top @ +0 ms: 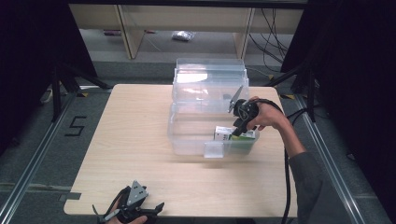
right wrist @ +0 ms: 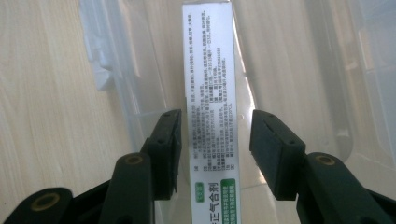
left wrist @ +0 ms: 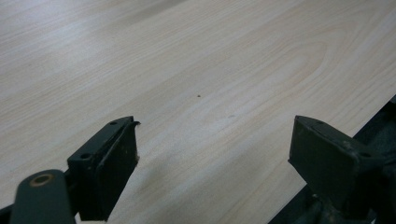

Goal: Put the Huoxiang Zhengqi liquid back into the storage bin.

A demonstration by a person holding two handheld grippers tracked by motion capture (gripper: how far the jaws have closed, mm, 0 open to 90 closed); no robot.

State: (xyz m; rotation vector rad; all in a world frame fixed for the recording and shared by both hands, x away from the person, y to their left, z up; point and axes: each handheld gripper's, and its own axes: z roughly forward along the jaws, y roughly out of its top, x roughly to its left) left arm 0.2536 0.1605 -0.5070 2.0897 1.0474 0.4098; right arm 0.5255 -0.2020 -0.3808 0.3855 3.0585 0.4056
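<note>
Release is the step in hand, judged from the jaws: the right gripper point(right wrist: 212, 144) straddles a slim white-and-green carton point(right wrist: 210, 93) standing on its narrow edge inside the clear plastic bin point(top: 187, 135), and its pads have parted from the cardboard, a sliver of gap on one side and a wider one on the other. The carton is no longer pinched. It sits at the bin's near right corner, close against the front wall. To finish well, the person should probably widen the jaws a little more and lift straight up, so that neither pad drags the tall, thin box over; a sideways exit would risk tipping it or knocking the bin's wall.

The carton is matte printed card, long and flat-sided, with dense small text and a green band at its lower end. The bin is glossy and see-through, with rounded corners, ribbed walls and a hinged lid standing open behind it. Well in front of the bin, at the near edge of the pale wood-grain table point(left wrist: 196, 60), the left gripper point(top: 133, 205) rests wide open and empty.
</note>
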